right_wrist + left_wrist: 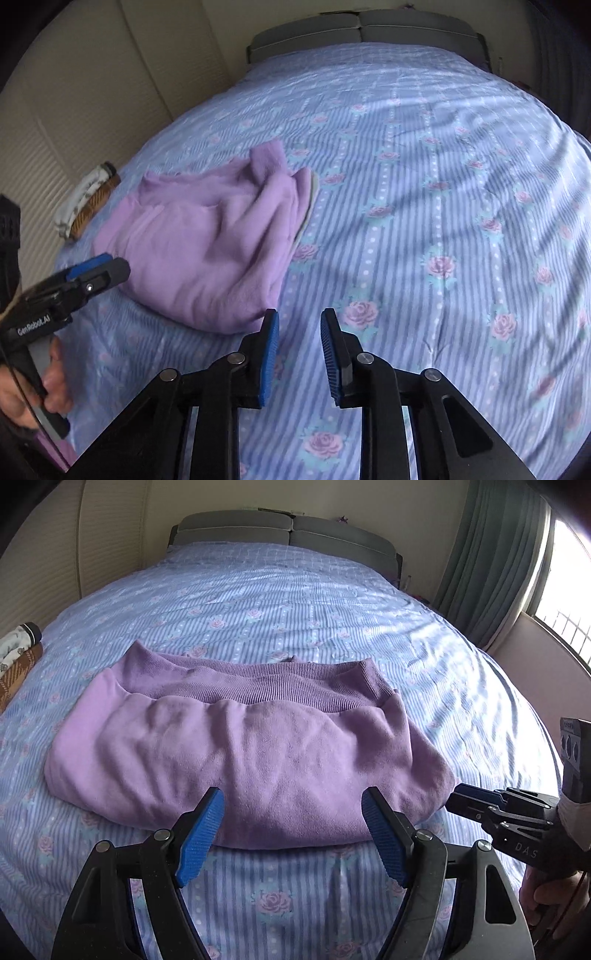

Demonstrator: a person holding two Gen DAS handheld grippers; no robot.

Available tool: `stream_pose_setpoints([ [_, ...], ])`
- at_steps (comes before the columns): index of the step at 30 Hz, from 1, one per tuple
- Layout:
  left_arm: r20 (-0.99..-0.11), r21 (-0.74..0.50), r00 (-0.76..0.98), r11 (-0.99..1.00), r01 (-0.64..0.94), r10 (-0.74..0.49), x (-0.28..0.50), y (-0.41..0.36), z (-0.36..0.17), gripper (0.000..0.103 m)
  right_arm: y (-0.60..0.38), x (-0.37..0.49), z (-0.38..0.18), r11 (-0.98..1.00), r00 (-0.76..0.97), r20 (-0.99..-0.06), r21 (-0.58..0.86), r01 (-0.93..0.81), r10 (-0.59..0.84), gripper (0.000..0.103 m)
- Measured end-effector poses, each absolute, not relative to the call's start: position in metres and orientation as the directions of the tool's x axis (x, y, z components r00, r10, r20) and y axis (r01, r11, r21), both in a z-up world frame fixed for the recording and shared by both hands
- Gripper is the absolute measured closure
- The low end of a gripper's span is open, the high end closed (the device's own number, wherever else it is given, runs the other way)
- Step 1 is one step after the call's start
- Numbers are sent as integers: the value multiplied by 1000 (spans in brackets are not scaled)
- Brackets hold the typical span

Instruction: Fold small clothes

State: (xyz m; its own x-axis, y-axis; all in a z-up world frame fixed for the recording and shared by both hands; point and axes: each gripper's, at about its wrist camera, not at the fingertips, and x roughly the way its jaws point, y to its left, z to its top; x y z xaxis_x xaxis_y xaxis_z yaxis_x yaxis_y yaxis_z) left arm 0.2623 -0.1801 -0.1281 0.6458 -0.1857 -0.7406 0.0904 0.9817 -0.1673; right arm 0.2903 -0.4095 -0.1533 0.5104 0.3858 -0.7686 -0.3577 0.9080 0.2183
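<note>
Left claw (291, 830): wide open, empty, at the sweater's near edge. Right claw (299, 354): narrowly parted, empty, at the sweater's 4 o'clock. Purple sweater (236, 746): on the bed (295, 602), folded into a block; apparently nearly done. Folded clothes (18, 657): 10 o'clock.

Black claw (293, 834), ribbed blue pads (201, 840)

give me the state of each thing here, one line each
sweater: folded, lying on the bed, not gripped
left gripper: open, empty, jaws either side of the sweater's near edge
right gripper: jaws narrow but apart, empty, beside the sweater
bedsheet: spread over the bed, wrinkled
curtain: drawn aside from the window
small clothes: lying at the bed's left edge
</note>
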Motion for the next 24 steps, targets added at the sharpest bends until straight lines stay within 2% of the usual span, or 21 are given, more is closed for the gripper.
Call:
stream_pose_setpoints([
  [6,-743,-130,651,988,86,-154,259,-181,-129,27,-380,288,-150,855,510,-767,93,-511,389,80],
  [16,-750,-98,650,992,73,-122,257,-175,-131,27,-381,311,-163,764,424,-756,150,-628,498,80],
  [18,-751,-97,650,993,70,-120,257,-174,-132,27,-380,311,-164,755,414,-762,146,-640,498,88],
  [22,-748,-98,654,993,65,-116,257,-172,-131,27,-381,296,-164,772,457,-768,75,-632,449,95],
  [24,-749,-99,653,993,63,-116,257,-170,-132,27,-386,288,-171,791,459,-774,86,-606,436,98],
])
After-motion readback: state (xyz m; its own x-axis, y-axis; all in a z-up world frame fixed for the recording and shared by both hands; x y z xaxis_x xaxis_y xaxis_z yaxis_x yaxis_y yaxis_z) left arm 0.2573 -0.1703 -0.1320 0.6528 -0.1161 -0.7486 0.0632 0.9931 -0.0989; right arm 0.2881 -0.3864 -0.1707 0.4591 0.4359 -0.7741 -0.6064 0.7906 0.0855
